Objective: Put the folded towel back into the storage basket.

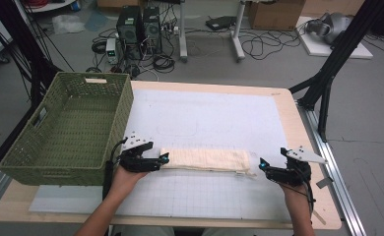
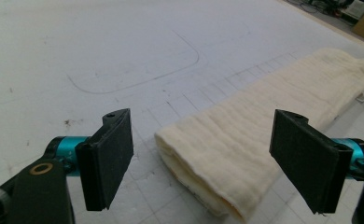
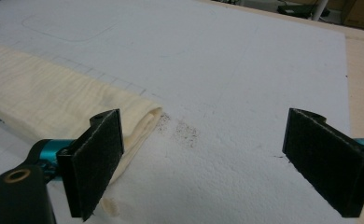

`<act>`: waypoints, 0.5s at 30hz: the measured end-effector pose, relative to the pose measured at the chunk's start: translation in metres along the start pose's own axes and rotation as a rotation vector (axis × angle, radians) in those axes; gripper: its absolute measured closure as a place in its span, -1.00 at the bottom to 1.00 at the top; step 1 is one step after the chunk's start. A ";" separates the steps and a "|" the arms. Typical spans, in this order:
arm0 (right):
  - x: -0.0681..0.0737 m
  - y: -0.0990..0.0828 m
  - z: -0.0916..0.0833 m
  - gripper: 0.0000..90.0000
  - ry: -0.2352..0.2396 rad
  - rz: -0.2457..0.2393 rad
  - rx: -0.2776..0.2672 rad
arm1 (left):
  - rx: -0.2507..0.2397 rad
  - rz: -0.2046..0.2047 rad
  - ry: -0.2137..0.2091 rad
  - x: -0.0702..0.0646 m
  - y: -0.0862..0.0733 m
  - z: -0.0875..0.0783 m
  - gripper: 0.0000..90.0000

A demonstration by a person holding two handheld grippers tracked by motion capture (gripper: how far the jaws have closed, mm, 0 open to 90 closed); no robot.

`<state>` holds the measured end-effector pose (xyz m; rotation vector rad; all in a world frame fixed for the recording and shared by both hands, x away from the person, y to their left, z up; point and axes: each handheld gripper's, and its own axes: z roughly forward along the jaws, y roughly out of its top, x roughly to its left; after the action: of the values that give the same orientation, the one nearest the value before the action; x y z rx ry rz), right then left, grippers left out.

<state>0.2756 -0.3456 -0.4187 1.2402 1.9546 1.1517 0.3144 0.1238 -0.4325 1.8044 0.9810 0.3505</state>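
Both open grippers flank folded cloth [image 1: 207, 160] ends.

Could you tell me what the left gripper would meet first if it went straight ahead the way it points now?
Most likely the near end of the folded cream towel. The left gripper is open, and the towel's end lies between its fingers, just ahead on the white mat.

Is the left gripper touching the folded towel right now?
Apart. In the left gripper view, the left gripper stands open, both pads clear of the towel end.
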 end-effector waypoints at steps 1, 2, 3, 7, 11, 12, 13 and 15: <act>-0.001 -0.001 0.001 -0.74 0.002 0.001 0.000 | 0.000 0.005 0.000 -0.001 0.000 0.001 -0.51; -0.001 -0.001 0.001 -0.74 0.003 0.007 0.003 | 0.005 0.005 -0.001 -0.001 0.000 0.001 -0.51; -0.001 -0.002 0.001 -0.74 0.004 0.005 0.003 | 0.011 0.005 0.006 0.000 -0.001 0.001 -0.51; -0.002 -0.002 0.003 -0.74 0.007 -0.005 0.008 | 0.012 0.002 0.019 0.001 0.000 0.001 -0.51; -0.002 -0.002 0.004 -0.74 0.008 -0.007 0.014 | 0.063 0.008 0.044 0.000 -0.003 0.005 -0.50; -0.002 -0.002 0.005 -0.74 0.009 -0.007 0.016 | 0.081 0.018 0.057 0.000 -0.004 0.005 -0.43; -0.001 -0.002 0.005 -0.74 0.011 -0.011 0.016 | 0.094 0.022 0.068 0.001 -0.004 0.006 -0.37; 0.000 -0.002 0.006 -0.74 0.009 -0.011 0.023 | 0.108 0.007 0.079 0.003 -0.005 0.006 -0.33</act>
<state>0.2796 -0.3442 -0.4235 1.2361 1.9846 1.1340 0.3178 0.1228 -0.4404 1.9038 1.0666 0.3822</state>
